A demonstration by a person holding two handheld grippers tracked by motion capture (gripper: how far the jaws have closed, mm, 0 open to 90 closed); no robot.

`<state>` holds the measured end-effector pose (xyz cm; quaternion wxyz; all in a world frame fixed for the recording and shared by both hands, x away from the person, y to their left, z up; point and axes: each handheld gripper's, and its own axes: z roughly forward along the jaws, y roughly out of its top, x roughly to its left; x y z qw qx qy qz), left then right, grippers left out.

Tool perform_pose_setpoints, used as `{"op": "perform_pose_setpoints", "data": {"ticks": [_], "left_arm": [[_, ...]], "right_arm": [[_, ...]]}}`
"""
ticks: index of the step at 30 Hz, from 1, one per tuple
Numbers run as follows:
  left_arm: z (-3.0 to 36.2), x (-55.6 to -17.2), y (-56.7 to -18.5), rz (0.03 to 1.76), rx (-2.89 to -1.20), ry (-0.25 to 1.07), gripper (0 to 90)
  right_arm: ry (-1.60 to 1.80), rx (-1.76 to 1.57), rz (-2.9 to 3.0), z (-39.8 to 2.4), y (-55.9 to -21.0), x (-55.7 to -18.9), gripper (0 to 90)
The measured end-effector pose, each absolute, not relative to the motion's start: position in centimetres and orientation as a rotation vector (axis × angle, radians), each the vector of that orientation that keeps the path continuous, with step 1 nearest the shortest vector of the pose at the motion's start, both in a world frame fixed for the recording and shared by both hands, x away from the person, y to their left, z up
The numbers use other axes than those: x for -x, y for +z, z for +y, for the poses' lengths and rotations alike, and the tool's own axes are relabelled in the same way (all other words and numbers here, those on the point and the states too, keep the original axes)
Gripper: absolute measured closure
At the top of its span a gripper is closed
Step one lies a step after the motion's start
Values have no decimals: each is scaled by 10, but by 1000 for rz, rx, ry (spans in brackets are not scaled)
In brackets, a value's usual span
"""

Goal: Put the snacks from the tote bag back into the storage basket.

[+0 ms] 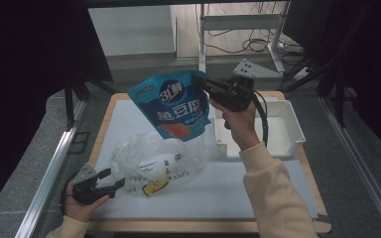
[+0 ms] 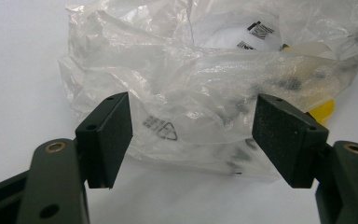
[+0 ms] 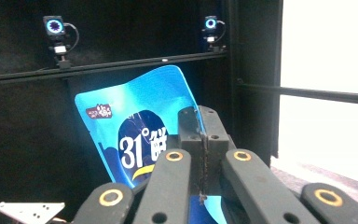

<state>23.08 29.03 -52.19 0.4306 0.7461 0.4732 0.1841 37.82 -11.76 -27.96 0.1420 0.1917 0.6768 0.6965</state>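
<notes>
- Your right gripper (image 1: 202, 82) is clamped fully shut on the top corner of the glossy blue stand-up food pouch (image 1: 174, 105), and holds it in the air above the far middle of the bench (image 1: 129, 111). In the right gripper view the jaws meet on the pouch (image 3: 135, 140) edge with no gap between them.
- The pouch hangs tilted from that one corner, over the crumpled clear plastic bag (image 1: 158, 161) and just left of the white rectangular plastic tray (image 1: 290, 130).
- Judging by how freely it hangs, the pouch is light and flexible. Its film looks slick, so a corner pinch could let it swing or slide. The flat sealed top edge is probably the stiffest, safest place to hold, and you are already on it.
- Your left gripper (image 1: 111, 179) rests at the near left of the bench, jaws standing wide apart and holding nothing. In the left gripper view the two black pads (image 2: 114, 135) frame the plastic bag (image 2: 191, 102) just ahead without touching it.
- That bag is thin, soft and crinkly, so it will likely collapse and slip. Gather a bunched fold at its near edge rather than a single layer if you need to steady it.
</notes>
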Motion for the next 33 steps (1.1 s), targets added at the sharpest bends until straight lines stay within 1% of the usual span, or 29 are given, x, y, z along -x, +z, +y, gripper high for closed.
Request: {"op": "perform_pose_setpoints", "data": {"ticks": [17, 33], "left_arm": [[290, -231, -522, 1181, -1861, 462, 289], [290, -231, -523, 1183, -1863, 463, 289]], "right_arm": [[1930, -640, 1883, -156, -272, -388, 895], [1844, -741, 1816, -202, -272, -402, 895]]}}
